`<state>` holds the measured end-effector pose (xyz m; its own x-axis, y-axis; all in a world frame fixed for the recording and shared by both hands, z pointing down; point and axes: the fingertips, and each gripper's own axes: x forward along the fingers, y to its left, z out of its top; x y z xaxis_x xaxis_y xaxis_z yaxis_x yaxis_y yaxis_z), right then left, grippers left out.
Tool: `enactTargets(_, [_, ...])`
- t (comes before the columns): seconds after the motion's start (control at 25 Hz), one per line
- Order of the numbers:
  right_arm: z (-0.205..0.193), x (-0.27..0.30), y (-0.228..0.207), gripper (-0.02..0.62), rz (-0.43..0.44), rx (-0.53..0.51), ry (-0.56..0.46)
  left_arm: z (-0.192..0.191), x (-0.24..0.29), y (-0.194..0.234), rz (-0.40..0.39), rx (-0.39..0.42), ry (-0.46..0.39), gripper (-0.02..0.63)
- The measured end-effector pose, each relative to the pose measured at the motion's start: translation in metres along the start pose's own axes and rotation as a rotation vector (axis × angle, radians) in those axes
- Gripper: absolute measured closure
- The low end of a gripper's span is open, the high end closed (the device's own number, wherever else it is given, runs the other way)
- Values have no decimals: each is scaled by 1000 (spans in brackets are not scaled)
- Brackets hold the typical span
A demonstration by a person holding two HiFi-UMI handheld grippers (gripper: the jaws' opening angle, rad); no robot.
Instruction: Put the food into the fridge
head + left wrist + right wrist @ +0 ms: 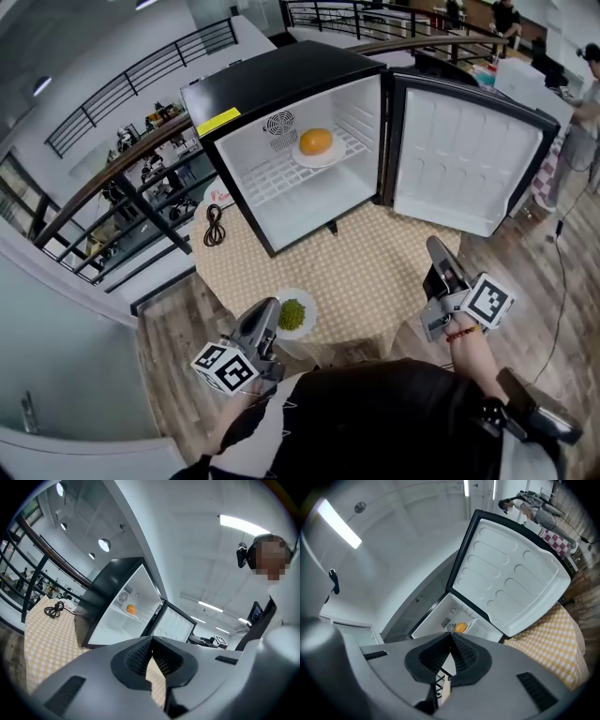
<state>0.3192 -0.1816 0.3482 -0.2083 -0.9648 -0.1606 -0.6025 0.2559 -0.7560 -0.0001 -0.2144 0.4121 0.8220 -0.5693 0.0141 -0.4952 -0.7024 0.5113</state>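
A black mini fridge (281,80) stands open on the round checked table (366,272), its door (464,159) swung to the right. On its wire shelf sits a white plate with an orange food item (316,142), which also shows in the left gripper view (131,609) and the right gripper view (461,627). A white plate of green food (292,316) lies at the table's near edge. My left gripper (271,307) is just left of that plate, shut and empty (151,644). My right gripper (437,247) hovers at the table's near right, shut and empty (451,637).
A coiled black cable (215,225) lies on the table left of the fridge. A railing (112,178) runs behind the table on the left. A person (577,131) stands at the far right, past the open door.
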Motion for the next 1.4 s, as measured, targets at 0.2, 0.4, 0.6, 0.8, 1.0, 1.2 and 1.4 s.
enactTargets(0.2, [13,-35,5,578,53,28,52,-23,-3,-48,52,6,-33,594])
enactTargets(0.4, [28,-93,1,578,58,-23,97,-51,-3,-115,59,24,-48,594])
enactTargets(0.6, [25,-156,-17,578,43,-47,165,-87,-7,-180,63,25,-97,594])
enactTargets(0.8, [16,-211,-31,578,49,-39,252,-131,-18,-224,100,19,-87,594])
enactTargets(1.0, [-6,-239,-55,578,49,-42,299,-170,-30,-227,132,5,-75,594])
enactTargets(1.2, [-4,-261,-65,578,31,-57,312,-180,-36,-243,142,5,-87,594])
enactTargets(1.4, [4,-270,-51,578,46,-58,311,-179,-38,-259,136,-8,-90,594])
